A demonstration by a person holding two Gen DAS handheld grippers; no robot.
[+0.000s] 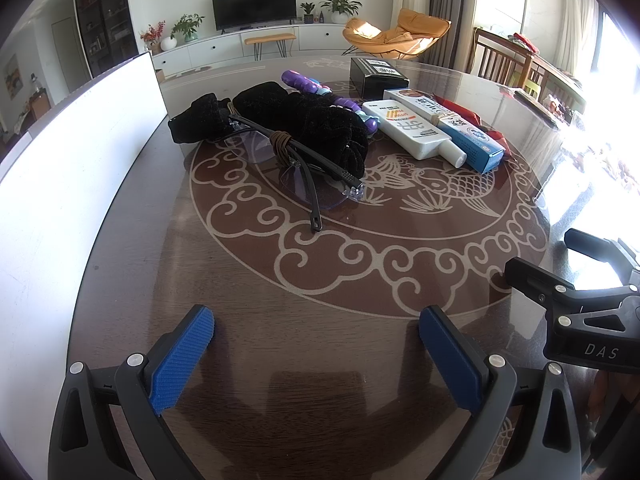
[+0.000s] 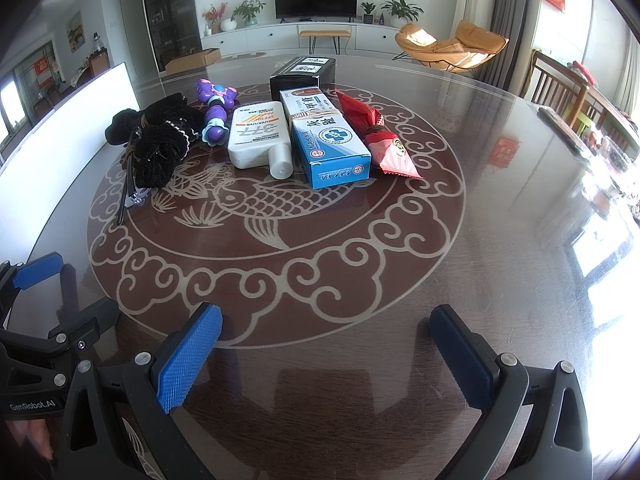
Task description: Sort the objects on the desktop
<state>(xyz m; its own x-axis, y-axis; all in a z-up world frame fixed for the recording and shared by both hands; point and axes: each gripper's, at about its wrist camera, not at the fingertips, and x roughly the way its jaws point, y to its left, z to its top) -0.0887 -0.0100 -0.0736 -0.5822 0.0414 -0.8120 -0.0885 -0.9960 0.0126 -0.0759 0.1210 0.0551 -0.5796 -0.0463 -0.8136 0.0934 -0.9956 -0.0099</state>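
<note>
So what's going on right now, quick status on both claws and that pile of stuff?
Left gripper open, empty. Right gripper open, empty. Glasses, sunscreen bottle, blue box untouched mid-table. Nothing in the way.

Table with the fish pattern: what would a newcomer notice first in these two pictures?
A row of things lies at the far side of the table: black cloth over glasses at the left, a purple toy, a white bottle, a blue box and a red packet at the right. Both tongs hang open and empty in front.
</note>
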